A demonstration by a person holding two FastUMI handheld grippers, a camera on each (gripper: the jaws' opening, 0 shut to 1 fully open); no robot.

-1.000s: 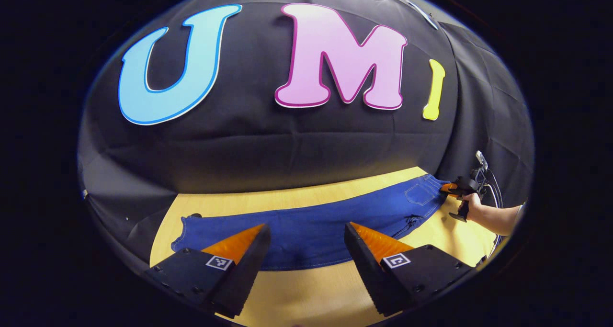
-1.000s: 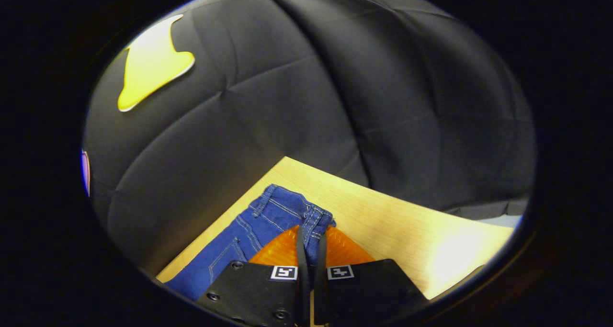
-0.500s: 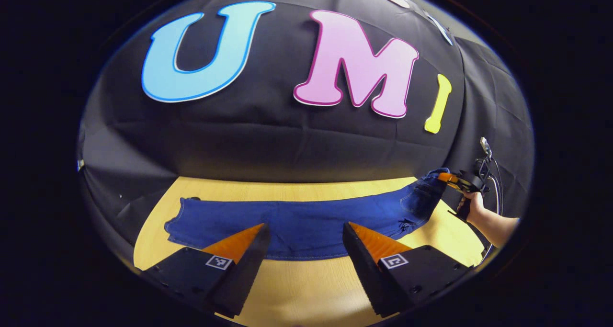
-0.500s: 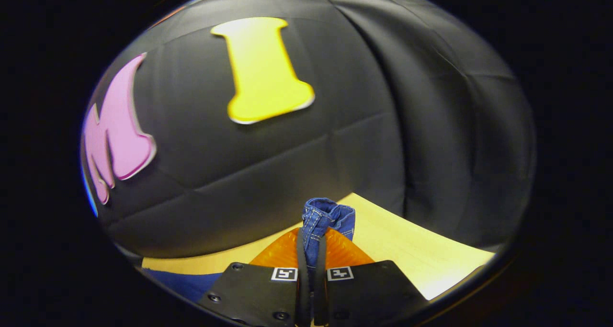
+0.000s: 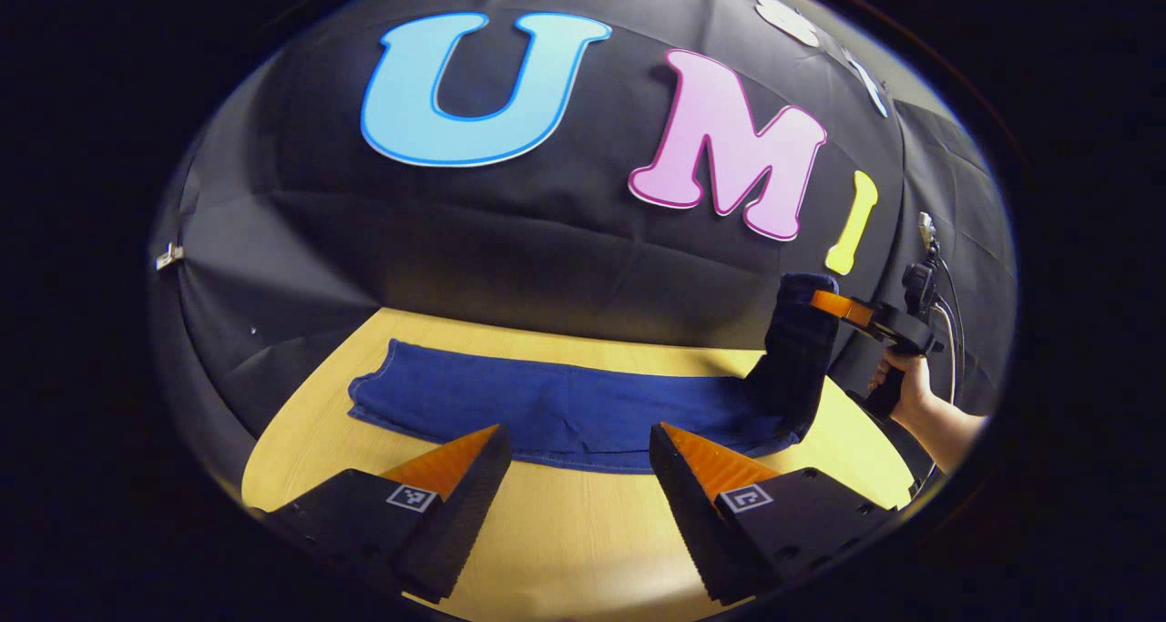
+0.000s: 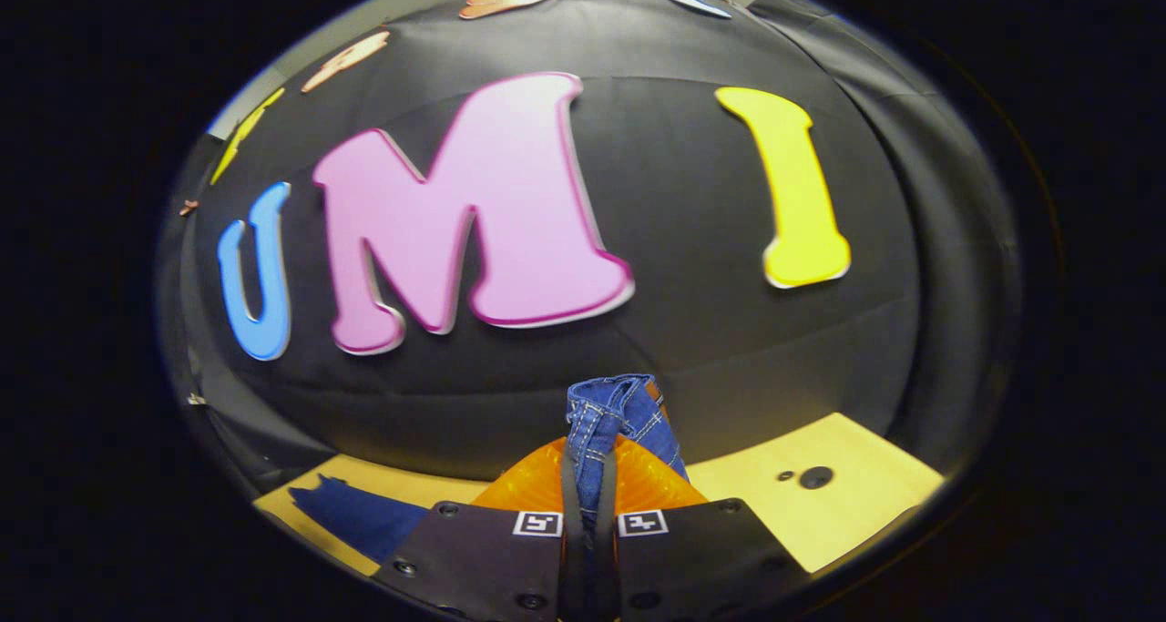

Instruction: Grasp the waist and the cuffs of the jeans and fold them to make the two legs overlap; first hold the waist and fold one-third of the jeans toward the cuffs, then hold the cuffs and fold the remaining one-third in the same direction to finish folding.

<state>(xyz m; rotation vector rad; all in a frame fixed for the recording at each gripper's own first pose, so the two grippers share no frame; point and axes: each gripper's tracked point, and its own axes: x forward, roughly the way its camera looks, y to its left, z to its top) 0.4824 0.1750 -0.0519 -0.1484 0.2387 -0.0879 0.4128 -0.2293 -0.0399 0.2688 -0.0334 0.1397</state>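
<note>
Blue jeans point(image 5: 565, 408) lie lengthwise across the wooden table point(image 5: 565, 540), legs overlapped, cuffs at the left point(image 5: 373, 394). Their waist end point(image 5: 797, 349) is lifted off the table at the right and hangs from my right gripper point(image 5: 820, 301), held by a hand point(image 5: 902, 390). In the right gripper view, that gripper point(image 6: 588, 476) is shut on the bunched denim waist point(image 6: 615, 412), which sticks up between the fingers. My left gripper point(image 5: 578, 444) stands open above the table's near side, just in front of the jeans' near edge, touching nothing.
The booth's black cloth wall point(image 5: 510, 239) closes off the table's far side and both ends. A small dark round spot point(image 6: 813, 477) marks the tabletop right of my right gripper. Bare wood lies between the jeans and the near edge.
My right gripper has raised the waist off the table and swung to face the back wall. The left gripper view has shifted, the jeans now sitting farther from its fingers.
</note>
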